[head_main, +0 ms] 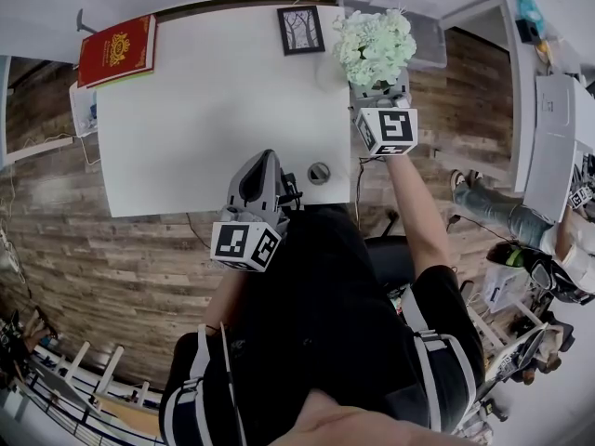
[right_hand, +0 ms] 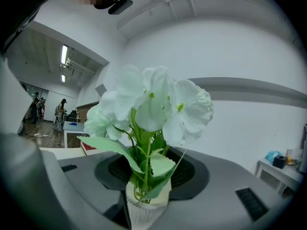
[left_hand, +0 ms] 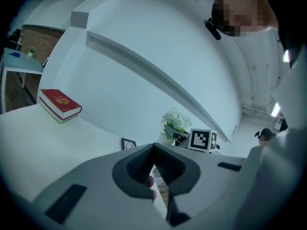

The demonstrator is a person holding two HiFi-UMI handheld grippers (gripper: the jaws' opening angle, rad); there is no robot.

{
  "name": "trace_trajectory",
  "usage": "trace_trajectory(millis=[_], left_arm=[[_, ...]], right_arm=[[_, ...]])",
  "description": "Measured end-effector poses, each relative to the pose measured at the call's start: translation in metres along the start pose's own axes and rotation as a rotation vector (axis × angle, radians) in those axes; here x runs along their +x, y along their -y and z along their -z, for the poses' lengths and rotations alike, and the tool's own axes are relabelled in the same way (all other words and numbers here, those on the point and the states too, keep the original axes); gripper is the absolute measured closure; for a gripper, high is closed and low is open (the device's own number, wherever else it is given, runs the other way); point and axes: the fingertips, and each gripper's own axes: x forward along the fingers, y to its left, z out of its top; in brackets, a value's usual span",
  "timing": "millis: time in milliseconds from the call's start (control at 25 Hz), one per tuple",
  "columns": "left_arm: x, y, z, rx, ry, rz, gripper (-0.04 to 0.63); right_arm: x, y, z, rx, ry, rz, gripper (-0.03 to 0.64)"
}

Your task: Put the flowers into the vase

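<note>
A bunch of white flowers [head_main: 374, 46] with green leaves hangs over the far right corner of the white table [head_main: 186, 137]. My right gripper [head_main: 379, 91] reaches in level from the near side, shut on the stems. In the right gripper view the flowers [right_hand: 153, 104] rise between the jaws of my right gripper [right_hand: 148, 176], and their stems go down into a white ribbed vase [right_hand: 146, 212]. In the head view the vase is hidden. My left gripper [head_main: 264, 161] hovers at the table's near edge. Its jaws meet at the tips [left_hand: 153, 147] with nothing between them.
A red book [head_main: 116, 49] lies at the table's far left corner. A small framed picture [head_main: 300, 30] stands at the far edge, left of the flowers. A round grommet [head_main: 319, 173] sits near the front right. Another white desk [head_main: 548, 137] and seated people are at the right.
</note>
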Motion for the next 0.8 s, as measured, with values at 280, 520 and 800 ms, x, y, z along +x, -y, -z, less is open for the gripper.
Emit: trace_trajectory(millis=[280,520,800], left_arm=[[0.000,-0.001,0.000,-0.001,-0.004,0.000,0.549],[0.000,-0.001,0.003,-0.004,-0.006,-0.006,0.549],[0.000,-0.001,0.004,0.000,-0.007,-0.009,0.549]], right_arm=[[0.000,0.002,0.005,-0.002,-0.019,0.014,0.416],[0.000,0.004,0.008,0.007,-0.020,0.020,0.416],[0.002,0.000,0.011,-0.063,-0.030,0.026,0.416]])
